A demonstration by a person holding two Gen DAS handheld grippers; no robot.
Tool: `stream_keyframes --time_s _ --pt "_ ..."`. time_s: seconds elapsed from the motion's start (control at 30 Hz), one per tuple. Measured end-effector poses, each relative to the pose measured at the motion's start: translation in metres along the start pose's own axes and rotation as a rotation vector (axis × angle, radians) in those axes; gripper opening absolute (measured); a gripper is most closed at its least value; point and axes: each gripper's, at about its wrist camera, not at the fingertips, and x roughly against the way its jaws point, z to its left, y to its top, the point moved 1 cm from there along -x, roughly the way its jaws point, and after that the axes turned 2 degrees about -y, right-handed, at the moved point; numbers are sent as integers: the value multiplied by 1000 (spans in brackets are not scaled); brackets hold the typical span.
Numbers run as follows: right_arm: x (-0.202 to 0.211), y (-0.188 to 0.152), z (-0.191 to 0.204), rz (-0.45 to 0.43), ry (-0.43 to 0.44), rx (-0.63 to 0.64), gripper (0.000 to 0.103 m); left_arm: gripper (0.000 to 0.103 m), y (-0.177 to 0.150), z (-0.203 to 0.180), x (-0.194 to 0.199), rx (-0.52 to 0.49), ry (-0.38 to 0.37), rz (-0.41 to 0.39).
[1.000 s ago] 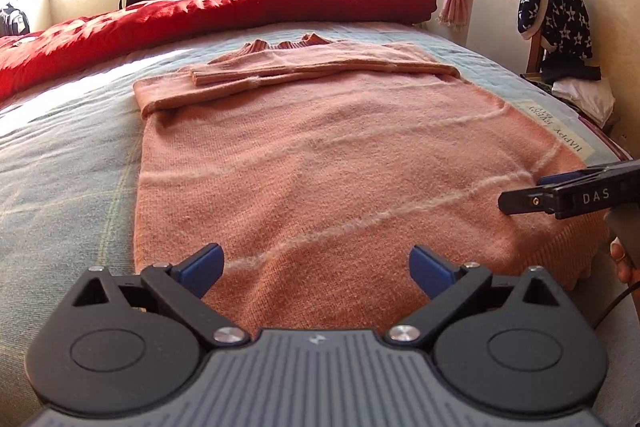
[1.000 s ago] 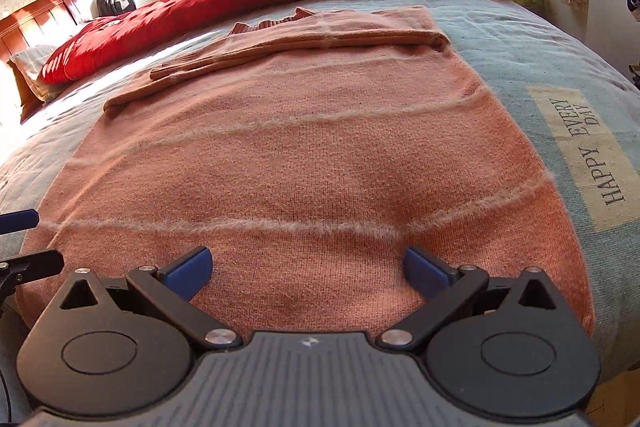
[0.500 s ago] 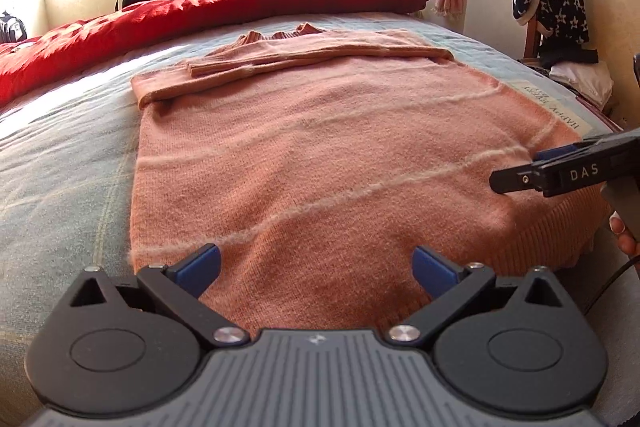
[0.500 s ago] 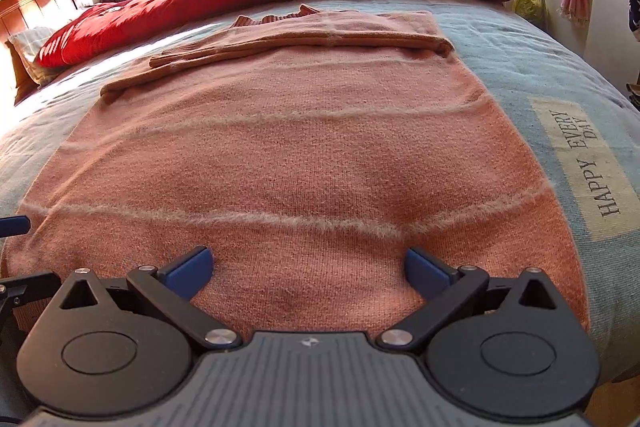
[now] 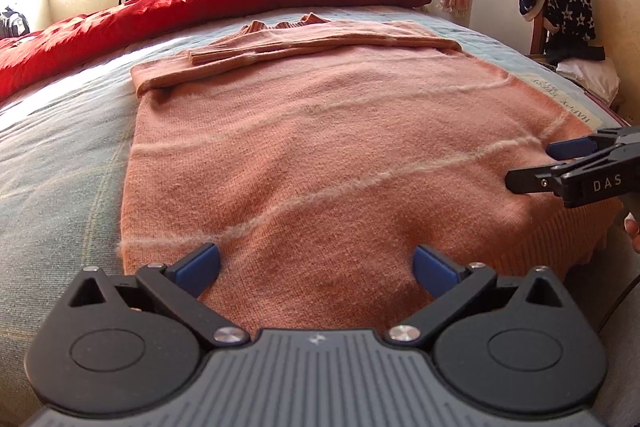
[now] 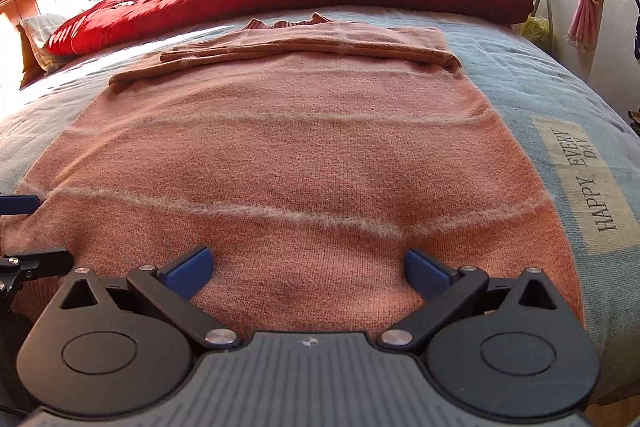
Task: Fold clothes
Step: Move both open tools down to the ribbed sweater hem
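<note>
- Both sets of jaws stand wide apart and hold nothing: left gripper, right gripper.
- Between and ahead of each lies the sweater, flat on the bed.
- Judged next: pinch both hem corners evenly, then lift together.
</note>
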Motion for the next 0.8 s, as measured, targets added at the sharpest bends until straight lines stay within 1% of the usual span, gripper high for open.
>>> stream_keyframes --time_s 0.13,0.33,0.43,0.57,0.67,0.8 --pt "1 -1 2 -13 -10 22 103 102 0 -2 2 -6 12 8" --pt "1 6 3 29 -11 52 103 102 4 -6 6 -18 27 25" --pt "4 9 4 52 -6 57 103 102 5 -9 9 -35 29 12" --pt "13 8 3 58 0 42 103 102 5 -18 9 -68 26 3" --pt "20 6 3 60 0 44 103 102 4 -29 9 -108 -13 -15" --pt "28 4 5 66 -16 87 103 102 2 -46 8 -190 -43 -36"
